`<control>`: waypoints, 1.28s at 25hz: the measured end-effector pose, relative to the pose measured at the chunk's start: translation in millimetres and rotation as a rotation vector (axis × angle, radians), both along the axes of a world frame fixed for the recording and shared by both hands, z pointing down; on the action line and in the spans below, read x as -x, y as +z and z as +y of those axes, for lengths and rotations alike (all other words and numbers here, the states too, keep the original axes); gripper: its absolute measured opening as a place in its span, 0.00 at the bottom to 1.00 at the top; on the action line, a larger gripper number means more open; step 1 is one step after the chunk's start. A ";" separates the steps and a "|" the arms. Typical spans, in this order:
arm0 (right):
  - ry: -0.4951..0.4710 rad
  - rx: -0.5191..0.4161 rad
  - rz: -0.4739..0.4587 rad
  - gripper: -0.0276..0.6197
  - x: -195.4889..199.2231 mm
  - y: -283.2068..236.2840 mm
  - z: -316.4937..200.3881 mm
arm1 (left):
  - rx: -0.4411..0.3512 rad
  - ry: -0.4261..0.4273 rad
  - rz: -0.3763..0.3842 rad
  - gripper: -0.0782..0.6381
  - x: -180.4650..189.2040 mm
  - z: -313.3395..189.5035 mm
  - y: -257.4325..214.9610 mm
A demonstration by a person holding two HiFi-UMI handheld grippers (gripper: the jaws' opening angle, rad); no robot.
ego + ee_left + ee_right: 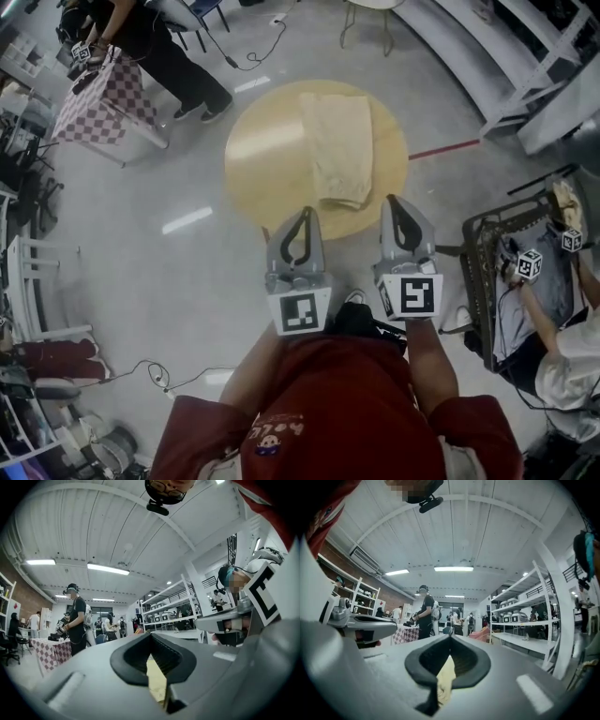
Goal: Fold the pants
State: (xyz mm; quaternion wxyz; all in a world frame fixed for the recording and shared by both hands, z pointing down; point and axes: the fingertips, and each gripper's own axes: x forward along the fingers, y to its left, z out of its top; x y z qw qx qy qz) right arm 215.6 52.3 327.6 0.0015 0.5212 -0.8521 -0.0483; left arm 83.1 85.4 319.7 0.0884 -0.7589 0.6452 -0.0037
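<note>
Folded beige pants (337, 141) lie on round pale wooden table (258, 155). Left gripper (304, 217) and right gripper (395, 206) hover at its near edge, jaws pressed together, empty. Black wire cart (480, 272) stands to the right

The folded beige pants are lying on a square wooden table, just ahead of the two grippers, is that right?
Not quite. The table is round, not square, as the head view shows. The rest holds: the folded beige pants lie on it, just ahead of the left gripper and the right gripper.
</note>
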 end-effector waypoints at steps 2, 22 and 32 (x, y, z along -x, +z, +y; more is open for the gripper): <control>0.005 -0.005 0.013 0.04 9.2 -3.2 7.9 | -0.008 0.009 0.004 0.12 9.2 6.1 -1.2; 0.057 -0.006 0.088 0.04 40.1 22.7 49.9 | -0.005 0.123 -0.132 0.12 33.9 38.1 35.6; 0.032 0.053 0.225 0.05 44.0 61.8 6.9 | 0.174 0.182 -0.272 0.16 17.7 -5.9 87.9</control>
